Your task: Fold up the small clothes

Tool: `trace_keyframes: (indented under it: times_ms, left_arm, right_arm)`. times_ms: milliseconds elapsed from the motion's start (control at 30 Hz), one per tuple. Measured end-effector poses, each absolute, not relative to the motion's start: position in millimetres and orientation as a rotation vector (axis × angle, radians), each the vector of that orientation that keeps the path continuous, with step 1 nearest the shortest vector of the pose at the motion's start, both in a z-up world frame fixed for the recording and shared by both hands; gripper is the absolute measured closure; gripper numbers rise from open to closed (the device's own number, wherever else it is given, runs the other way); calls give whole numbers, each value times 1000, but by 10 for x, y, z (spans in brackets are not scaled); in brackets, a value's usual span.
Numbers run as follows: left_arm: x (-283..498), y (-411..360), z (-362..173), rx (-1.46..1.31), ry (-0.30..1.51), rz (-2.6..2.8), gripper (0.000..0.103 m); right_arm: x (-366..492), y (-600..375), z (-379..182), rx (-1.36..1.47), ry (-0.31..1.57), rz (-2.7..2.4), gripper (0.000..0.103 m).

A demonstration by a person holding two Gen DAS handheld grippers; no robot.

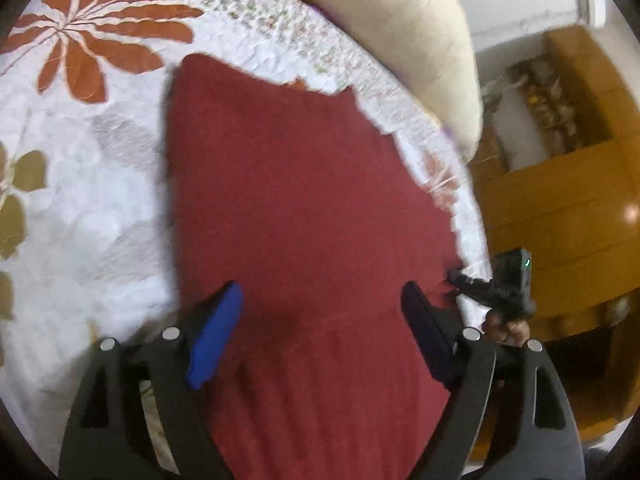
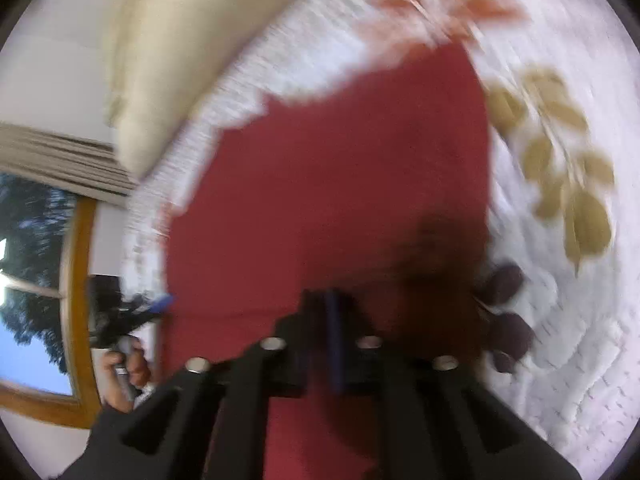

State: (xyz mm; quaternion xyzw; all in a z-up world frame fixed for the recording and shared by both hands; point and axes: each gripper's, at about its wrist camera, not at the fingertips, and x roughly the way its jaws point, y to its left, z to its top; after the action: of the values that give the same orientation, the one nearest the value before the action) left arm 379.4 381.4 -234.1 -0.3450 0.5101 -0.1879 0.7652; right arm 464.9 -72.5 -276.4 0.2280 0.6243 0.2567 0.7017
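The bed (image 1: 100, 184), covered in a white quilted spread printed with rust-red and olive leaves, carries everything here, and a cream pillow (image 1: 400, 32) lies along its far edge. Spread across the middle of the bed and reaching toward the near edge is the task's piece, a dark red garment (image 1: 304, 200), lying mostly flat with a jagged far outline and a raised fold line running across it near the grippers. The left gripper (image 1: 320, 320) hovers low over the near part of the cloth with its jaws spread wide, one blue pad on each side and nothing between them. The right gripper (image 2: 334, 320) has its jaws pressed together with only a thin blue strip showing between them; whether a layer of the red cloth is pinched there I cannot tell, since the view is blurred and the tips are dark against the fabric. In the left wrist view it sits at the garment's right border, close to the side edge of the bed, held in a hand (image 1: 508, 328). The likely risks, as I judge them: if the right side is lifted alone while the left stays released, the cloth may drag and skew so the fold lands crooked; and working so near the bed's side edge, a slack corner could slip over it.
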Motion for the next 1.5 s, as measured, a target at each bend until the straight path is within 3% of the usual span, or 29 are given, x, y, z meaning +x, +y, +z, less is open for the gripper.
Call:
trace_keyframes:
  times_ms: [67, 133, 233, 433, 567, 833, 1233, 1333, 1400, 1500]
  left_arm:
    - [3674, 3929, -2235, -799, 1107, -359, 28]
    - [3394, 3993, -1974, -781, 1085, -361, 19]
    - [2841, 3979, -1783, -728, 1088, -412, 13]
    - [1389, 3843, -1968, -564, 1229, -407, 13]
    - [901, 3834, -2277, -646, 1268, -423, 13]
    - [888, 3767, -2800, -739, 1335, -430, 13]
    - [906, 3403, -2941, -727, 1390, -524, 13]
    - [902, 3458, -2942, -766, 1395, -518, 27]
    - [879, 3469, -2935, -779, 1404, -554, 53]
    - [832, 3471, -2913, -813, 1397, -607, 57]
  right_arm:
    - [4570, -754, -2621, 501, 1372, 548, 97]
    - [4354, -852, -2369, 504, 1329, 581, 68]
    - [3713, -1091, -2119, 487, 1361, 681, 59]
    - [2425, -1631, -2261, 431, 1521, 685, 56]
    - [1914, -1802, -2511, 465, 1585, 651, 56]
    - [1774, -1636, -2764, 513, 1609, 657, 54]
    - [1734, -1554, -2859, 514, 1639, 704, 56]
    - [1746, -1587, -2887, 545, 1645, 717, 55]
    - [1729, -1572, -2875, 537, 1645, 736, 55]
    - [1706, -1527, -2893, 522, 1654, 760, 56]
